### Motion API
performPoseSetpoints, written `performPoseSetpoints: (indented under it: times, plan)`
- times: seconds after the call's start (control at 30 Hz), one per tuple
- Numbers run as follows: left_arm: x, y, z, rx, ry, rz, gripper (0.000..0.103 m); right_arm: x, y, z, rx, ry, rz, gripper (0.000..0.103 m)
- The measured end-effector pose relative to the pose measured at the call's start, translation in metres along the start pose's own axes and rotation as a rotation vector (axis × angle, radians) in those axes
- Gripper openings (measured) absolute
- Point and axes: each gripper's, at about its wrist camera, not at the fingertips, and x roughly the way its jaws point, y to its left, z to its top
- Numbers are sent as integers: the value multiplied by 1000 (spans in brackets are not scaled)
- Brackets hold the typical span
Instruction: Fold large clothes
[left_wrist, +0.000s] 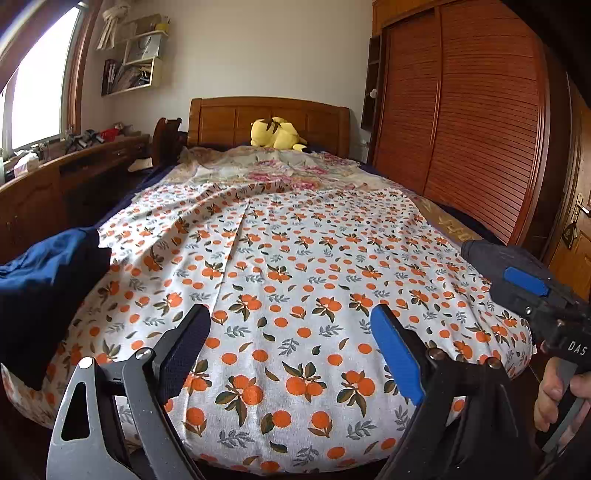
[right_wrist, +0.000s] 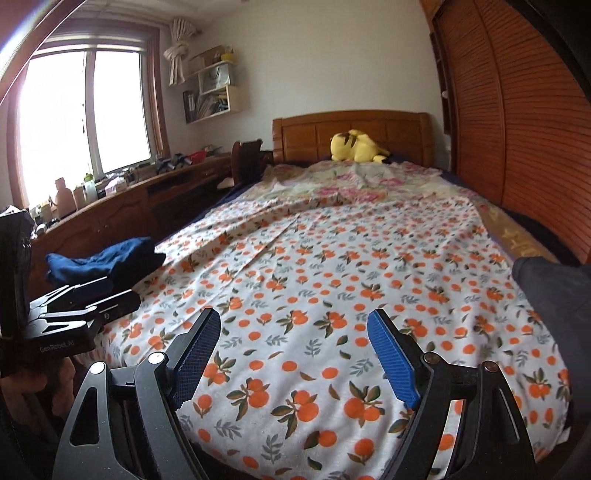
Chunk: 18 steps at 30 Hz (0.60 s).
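Observation:
A dark blue garment (left_wrist: 44, 284) lies crumpled at the bed's near left corner; it also shows in the right wrist view (right_wrist: 103, 258). A dark grey garment (right_wrist: 550, 280) lies at the bed's right edge. My left gripper (left_wrist: 291, 325) is open and empty, hovering over the foot of the orange-print sheet (left_wrist: 295, 266). My right gripper (right_wrist: 293, 328) is open and empty beside it, to the right. Each gripper's body shows in the other's view: the right one (left_wrist: 532, 291) and the left one (right_wrist: 85, 302).
A floral quilt (left_wrist: 280, 170) and a yellow plush toy (left_wrist: 277, 134) lie near the headboard. A wooden desk (right_wrist: 147, 192) with clutter runs along the left under the window. A louvred wardrobe (left_wrist: 461, 110) stands close on the right.

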Motion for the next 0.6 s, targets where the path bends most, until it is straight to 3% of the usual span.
performPoseSetpoints:
  times: [0.3,0.6]
  plan:
    - [-47,-22,12,51,-65,12,89,-76,6,0,14,-99,-11,83]
    - [-76,-32,17,55,-133,17,89,-107,4,-9,11,-150,-37,83]
